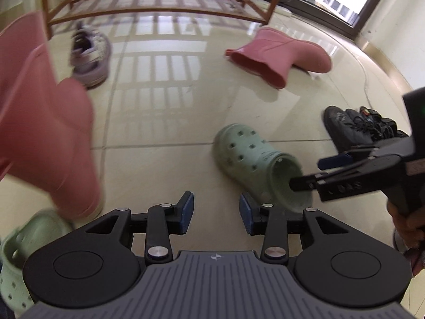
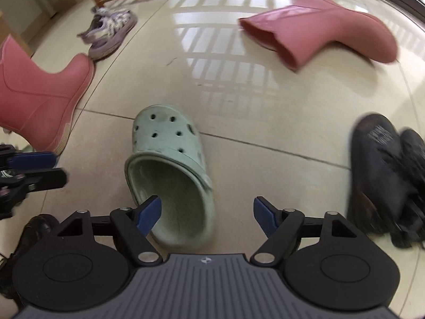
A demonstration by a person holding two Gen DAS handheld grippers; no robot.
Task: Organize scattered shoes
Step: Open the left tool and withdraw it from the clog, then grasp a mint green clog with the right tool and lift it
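A pale green clog (image 2: pixel 170 143) lies on the tiled floor with its heel opening toward my right gripper (image 2: pixel 207 212). That gripper is open. Its left finger sits over the clog's opening and its right finger is outside the clog's right wall. In the left wrist view the same clog (image 1: pixel 249 154) lies ahead to the right, with the right gripper (image 1: pixel 309 172) reaching into its heel from the right. My left gripper (image 1: pixel 216 212) is open with only floor between its fingers. A second green clog (image 1: pixel 18 260) lies at the bottom left.
One pink boot (image 2: pixel 39 101) stands upright on the left and another pink boot (image 2: pixel 318 29) lies on its side ahead to the right. A purple sneaker (image 2: pixel 111 29) sits near the wooden shoe rack (image 1: pixel 159 2). Black shoes (image 2: pixel 385 175) are heaped on the right.
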